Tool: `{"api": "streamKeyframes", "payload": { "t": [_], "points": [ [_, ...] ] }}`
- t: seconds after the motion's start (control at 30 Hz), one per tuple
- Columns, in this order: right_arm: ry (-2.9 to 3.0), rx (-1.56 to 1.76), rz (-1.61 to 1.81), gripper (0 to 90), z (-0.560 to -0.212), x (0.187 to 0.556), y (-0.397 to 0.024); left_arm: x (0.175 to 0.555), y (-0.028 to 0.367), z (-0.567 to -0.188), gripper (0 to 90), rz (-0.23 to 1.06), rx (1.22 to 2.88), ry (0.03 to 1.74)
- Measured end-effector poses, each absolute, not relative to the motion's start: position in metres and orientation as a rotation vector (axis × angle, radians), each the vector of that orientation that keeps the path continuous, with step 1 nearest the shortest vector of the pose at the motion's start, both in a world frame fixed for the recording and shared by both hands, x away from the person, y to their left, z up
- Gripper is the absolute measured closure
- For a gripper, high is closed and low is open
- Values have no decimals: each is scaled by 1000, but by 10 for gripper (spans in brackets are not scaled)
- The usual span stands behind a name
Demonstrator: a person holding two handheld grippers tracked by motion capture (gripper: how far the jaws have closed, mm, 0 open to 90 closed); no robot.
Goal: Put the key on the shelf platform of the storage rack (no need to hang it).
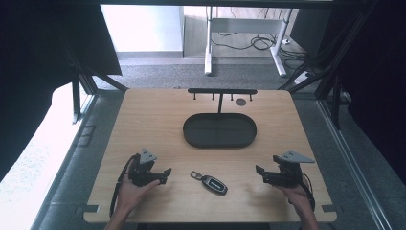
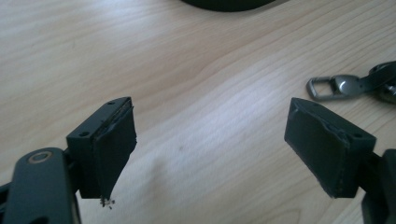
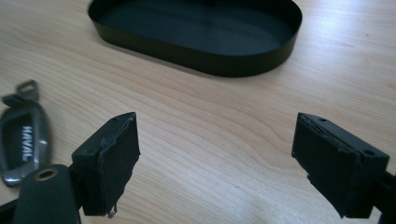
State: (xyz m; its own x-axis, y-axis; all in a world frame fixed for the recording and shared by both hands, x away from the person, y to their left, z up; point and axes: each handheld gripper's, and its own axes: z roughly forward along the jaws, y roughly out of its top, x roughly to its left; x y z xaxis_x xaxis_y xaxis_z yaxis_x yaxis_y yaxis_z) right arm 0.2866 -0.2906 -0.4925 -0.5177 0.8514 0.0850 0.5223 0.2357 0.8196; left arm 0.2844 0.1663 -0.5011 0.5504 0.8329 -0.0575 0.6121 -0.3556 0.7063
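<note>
**Two grippers rest apart on the table, one car key between them**

Parts of the scene are cut off. In the left gripper view the car key shows just its metal loop and a dark edge at the right border, and the oval tray is a dark sliver at the top. In the right gripper view the key runs off the left edge; pale lettering on its face is too blurred to read with certainty. The small round mark under the black rack at the table's far edge is too small to identify. The person's forearms are cropped by the bottom of the high view.

By count: one key, one tray, one rack with four short pegs, one wooden table, two grippers.

The left gripper sits on the near left of the table in the person's left hand, its jaws wide apart with bare wood between them. The right gripper sits at the near right in the right hand, jaws likewise spread on nothing. The key lies flat on the table between the two grippers, touching neither, nearer the person than the tray.
</note>
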Motion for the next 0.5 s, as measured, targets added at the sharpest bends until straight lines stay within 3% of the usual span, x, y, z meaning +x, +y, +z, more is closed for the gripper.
{"api": "streamKeyframes", "payload": {
  "t": [0.07,0.13,0.5],
  "points": [
    [2148,1263,1208,168,-492,288,-291,284,164,-501,157,413,2087,1146],
    [2154,1255,1200,174,-493,289,-290,278,162,-506,218,437,2024,1157],
    [2195,1226,1060,202,-496,288,-297,265,167,-508,237,468,1996,1109]
  ]
}}
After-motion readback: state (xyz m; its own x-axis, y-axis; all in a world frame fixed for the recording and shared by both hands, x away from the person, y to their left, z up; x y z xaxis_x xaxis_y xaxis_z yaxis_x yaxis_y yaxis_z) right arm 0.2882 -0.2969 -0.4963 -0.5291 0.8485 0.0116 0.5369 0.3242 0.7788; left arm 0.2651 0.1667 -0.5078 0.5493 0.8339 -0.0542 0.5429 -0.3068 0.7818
